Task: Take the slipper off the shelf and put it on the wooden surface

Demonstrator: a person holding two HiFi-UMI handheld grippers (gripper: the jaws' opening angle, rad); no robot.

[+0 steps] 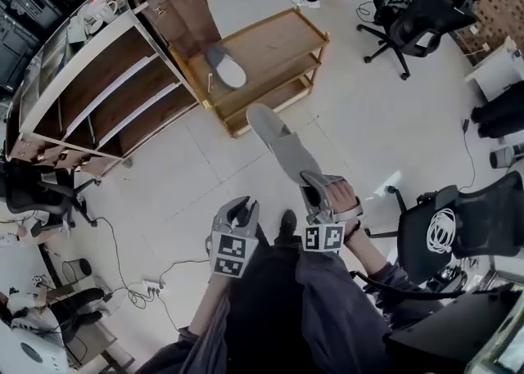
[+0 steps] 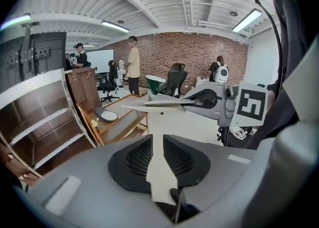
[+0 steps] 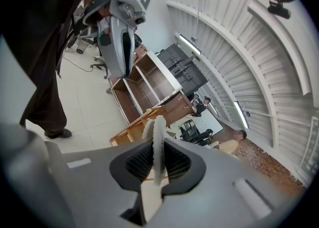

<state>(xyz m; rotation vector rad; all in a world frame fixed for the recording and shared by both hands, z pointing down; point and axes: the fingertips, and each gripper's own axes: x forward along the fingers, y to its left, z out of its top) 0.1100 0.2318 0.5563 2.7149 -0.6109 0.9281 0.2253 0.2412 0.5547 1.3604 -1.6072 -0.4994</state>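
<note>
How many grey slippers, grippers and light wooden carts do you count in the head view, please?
Grey slippers: 2 (held slipper, resting slipper)
Grippers: 2 (left gripper, right gripper)
Wooden cart: 1
Total: 5

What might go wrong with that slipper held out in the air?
The right hand-held gripper pinches the grey slipper only at one end, so it could twist or slip out over the floor. A second slipper already lies on the wooden surface; the held one might land on it.
</note>
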